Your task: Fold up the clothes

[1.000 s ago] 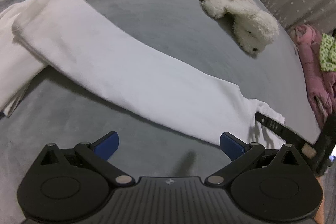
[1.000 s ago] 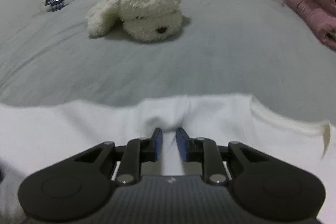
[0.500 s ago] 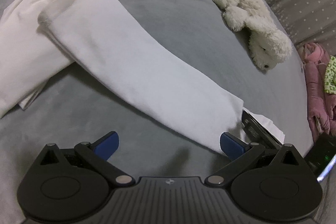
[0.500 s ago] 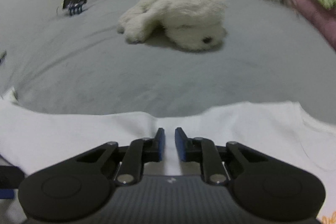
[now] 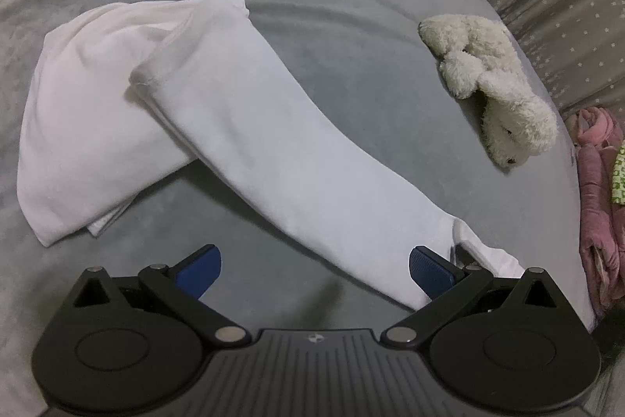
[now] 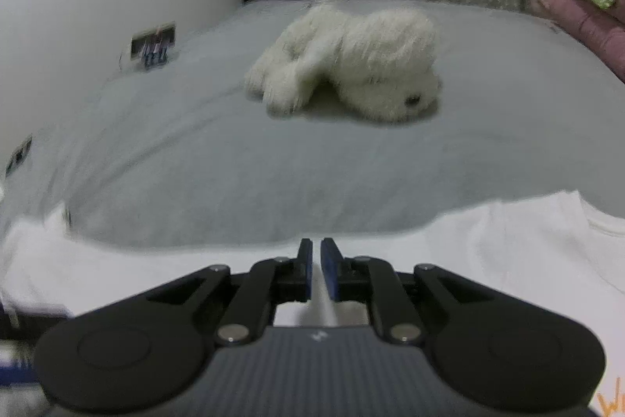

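Lying on the grey bed (image 5: 351, 6), the white shirt (image 5: 254, 143) is folded lengthwise into a long band, one end doubled back, so crosswise folds seem left. The right gripper (image 6: 316, 268) is clenched on its near edge; the left gripper (image 5: 314, 266) hangs released over the bedding

No legible txt, orange print on white garment (image 6: 609, 403) cut off, unreadable

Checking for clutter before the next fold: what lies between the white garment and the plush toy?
Only bare grey bedsheet separates the white garment from the plush toy; both wrist views show it.
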